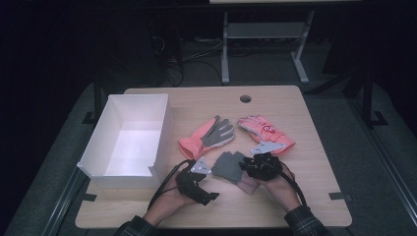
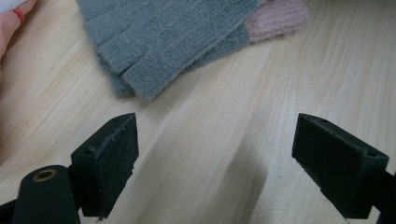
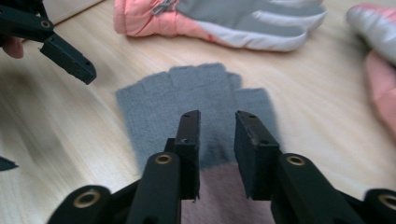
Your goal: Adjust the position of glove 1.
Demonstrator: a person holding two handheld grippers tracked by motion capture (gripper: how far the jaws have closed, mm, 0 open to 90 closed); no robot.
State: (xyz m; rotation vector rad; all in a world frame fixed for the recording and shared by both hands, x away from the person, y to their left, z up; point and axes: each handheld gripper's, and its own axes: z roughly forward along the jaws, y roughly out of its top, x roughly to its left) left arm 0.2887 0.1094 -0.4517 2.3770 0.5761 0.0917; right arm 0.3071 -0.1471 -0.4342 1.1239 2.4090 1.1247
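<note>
A pair of grey knit gloves (image 1: pixel 228 166) with pink cuffs lies stacked on the wooden table near the front. My right gripper (image 1: pixel 245 168) hovers over the cuff end of them. In the right gripper view its jaws (image 3: pixel 217 135) stand a little apart above the grey glove (image 3: pixel 159 107), and the pads press on nothing. My left gripper (image 1: pixel 210 186) rests just left of the gloves. Its jaws (image 2: pixel 215 154) are wide open over bare wood, with the grey gloves (image 2: pixel 173 37) ahead of them.
Two pink ski gloves lie behind: one palm-up with a grey palm (image 1: pixel 209 133), one further right (image 1: pixel 265 132). An open white box (image 1: pixel 162 132) stands at the left. A cable hole (image 1: pixel 245 98) sits near the table's far edge.
</note>
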